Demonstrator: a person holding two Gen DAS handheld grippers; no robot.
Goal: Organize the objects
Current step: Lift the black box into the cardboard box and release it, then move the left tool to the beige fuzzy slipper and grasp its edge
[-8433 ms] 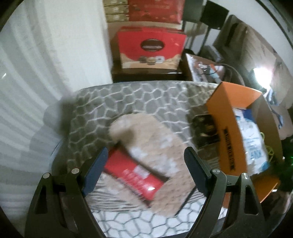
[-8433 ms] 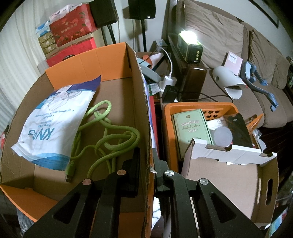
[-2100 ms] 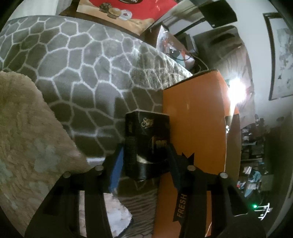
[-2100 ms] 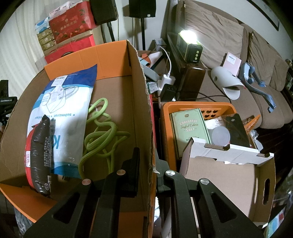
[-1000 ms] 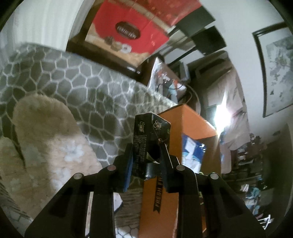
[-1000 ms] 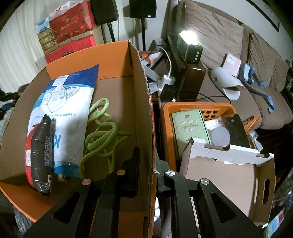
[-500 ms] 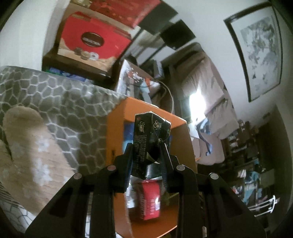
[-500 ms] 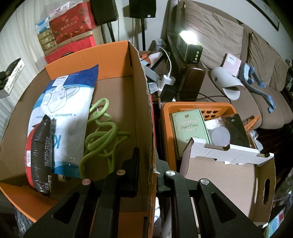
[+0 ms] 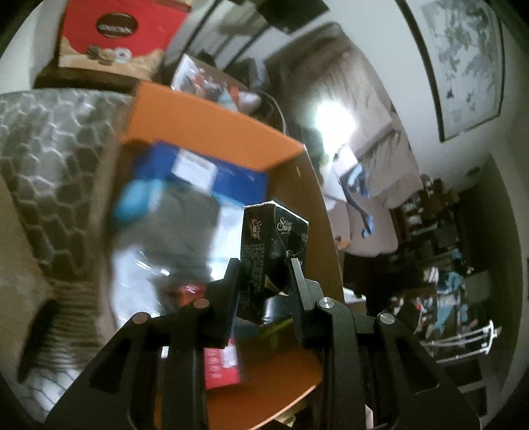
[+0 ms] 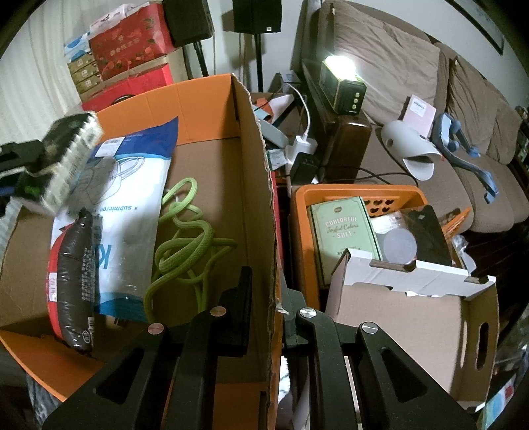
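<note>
A brown sofa point(image 10: 390, 59) fills the upper right, a lit lamp point(image 10: 342, 84) glowing on a dark side table point(image 10: 347, 145) before it — red gift boxes point(image 10: 132, 43) stack at upper left, an orange basket point(image 10: 330, 193) holding a green tin point(image 10: 344, 231) sits right of centre.

This is a lived-in home, a cluttered living room. A brown sofa point(image 10: 390, 66) with loose back cushions runs along the wall, strewn with odds and ends, and a framed picture point(image 9: 463, 63) hangs above it. Speakers on stands point(image 10: 256, 15) and stacked red gift boxes point(image 10: 132, 36) stand against the far wall beside pale curtains point(image 10: 29, 76). A small lamp point(image 10: 342, 82) glows on a dark wooden side cabinet point(image 10: 347, 142), with a charger and cables trailing beside it. Cardboard boxes point(image 10: 228, 185) and an orange basket point(image 10: 357, 193) of household things crowd the foreground.
</note>
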